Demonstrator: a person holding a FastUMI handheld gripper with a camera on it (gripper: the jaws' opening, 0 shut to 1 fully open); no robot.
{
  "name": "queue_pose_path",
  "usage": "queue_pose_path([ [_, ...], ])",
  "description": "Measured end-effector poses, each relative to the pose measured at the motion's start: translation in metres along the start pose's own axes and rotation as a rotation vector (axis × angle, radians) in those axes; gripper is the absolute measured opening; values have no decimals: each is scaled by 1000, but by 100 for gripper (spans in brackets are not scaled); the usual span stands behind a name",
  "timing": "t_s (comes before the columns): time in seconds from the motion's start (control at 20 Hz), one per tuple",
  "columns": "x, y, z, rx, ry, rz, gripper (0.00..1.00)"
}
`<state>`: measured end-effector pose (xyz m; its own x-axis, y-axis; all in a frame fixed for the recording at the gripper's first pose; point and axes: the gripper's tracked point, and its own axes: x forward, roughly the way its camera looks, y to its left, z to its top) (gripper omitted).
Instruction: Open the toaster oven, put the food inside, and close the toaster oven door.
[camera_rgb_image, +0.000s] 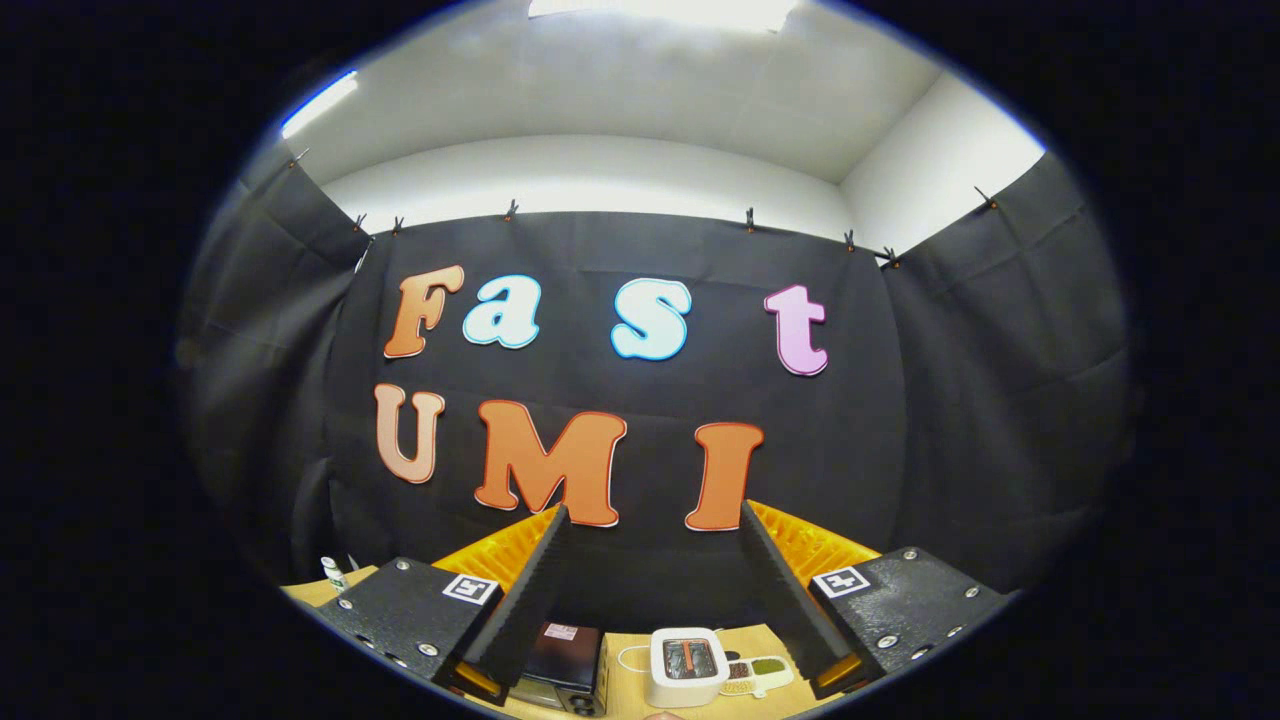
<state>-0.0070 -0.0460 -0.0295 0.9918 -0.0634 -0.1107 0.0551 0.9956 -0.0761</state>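
My gripper (652, 510) is held high above the table and stands open, with nothing between its fingers. Far below, between the fingers, a black toaster oven (565, 662) sits on the wooden table (628, 690), seen from above. I cannot tell how its door stands. To its right is a white appliance (687, 664) with an orange-lit window on top. Beside that lies a small white dish (757, 673) holding brown and green food.
A small white bottle with a green label (333, 574) stands at the table's far left edge. A white cord (632, 655) loops between the oven and the white appliance. Black cloth walls close in the booth behind and on both sides.
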Motion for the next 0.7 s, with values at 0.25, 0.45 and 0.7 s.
queue_pose_path([
  [0.25, 3, 2, 16, -31, -83, 9, 98],
  [0.45, 13, 4, 14, -46, -74, 14, 100],
  [0.7, 24, 9, 13, -40, -58, 15, 100],
])
